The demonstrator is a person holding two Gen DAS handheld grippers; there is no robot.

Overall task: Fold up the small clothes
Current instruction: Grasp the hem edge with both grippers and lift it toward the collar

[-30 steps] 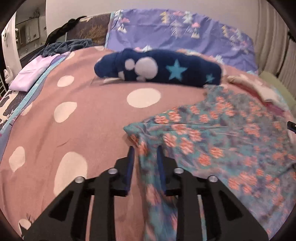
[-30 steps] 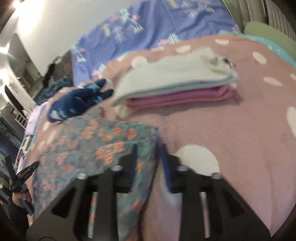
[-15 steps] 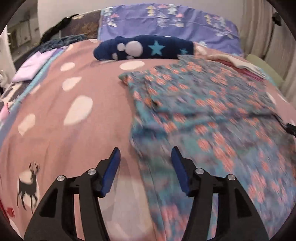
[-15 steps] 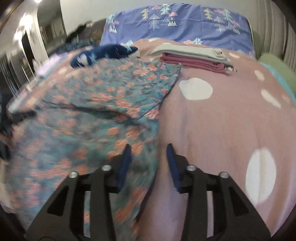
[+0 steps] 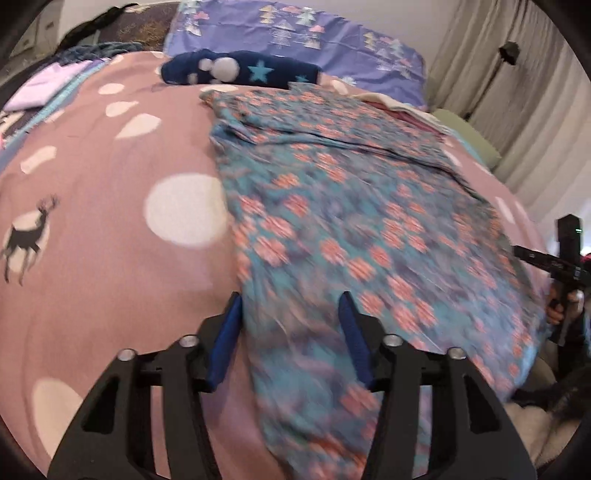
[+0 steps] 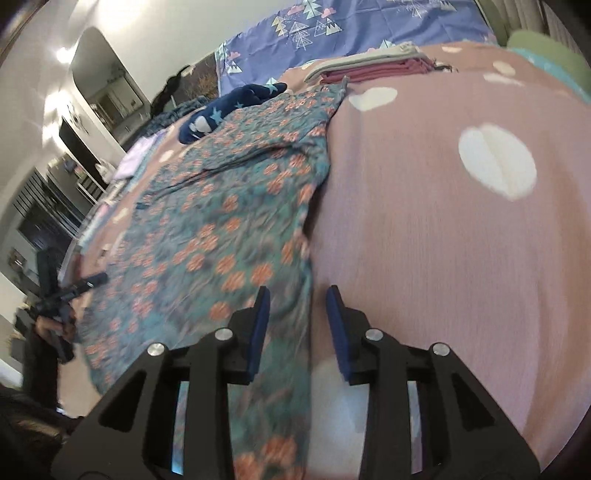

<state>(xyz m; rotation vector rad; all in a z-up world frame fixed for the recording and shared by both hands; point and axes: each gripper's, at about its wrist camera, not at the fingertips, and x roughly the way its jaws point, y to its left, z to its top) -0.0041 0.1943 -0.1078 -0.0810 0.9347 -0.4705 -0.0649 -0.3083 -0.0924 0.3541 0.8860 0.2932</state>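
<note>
A teal garment with orange flowers lies spread on the pink dotted bedspread, its far part folded over itself. My left gripper hovers over the garment's near left edge. Its jaws are closing with the cloth edge between them, the pads not pressing. In the right wrist view the same garment fills the left half. My right gripper straddles its near right edge, jaws closing, the pads clear of the cloth. Each gripper also shows in the other's view: the right gripper and the left gripper.
A navy rolled cloth with stars lies beyond the garment. A folded stack of grey and pink clothes sits at the far right. A purple pillow is at the head, a lilac cloth far left, and curtains to the right.
Both grippers let go of the garment's far corners and drew back along its sides to the near edge. Their jaws stand wider than a second ago.
</note>
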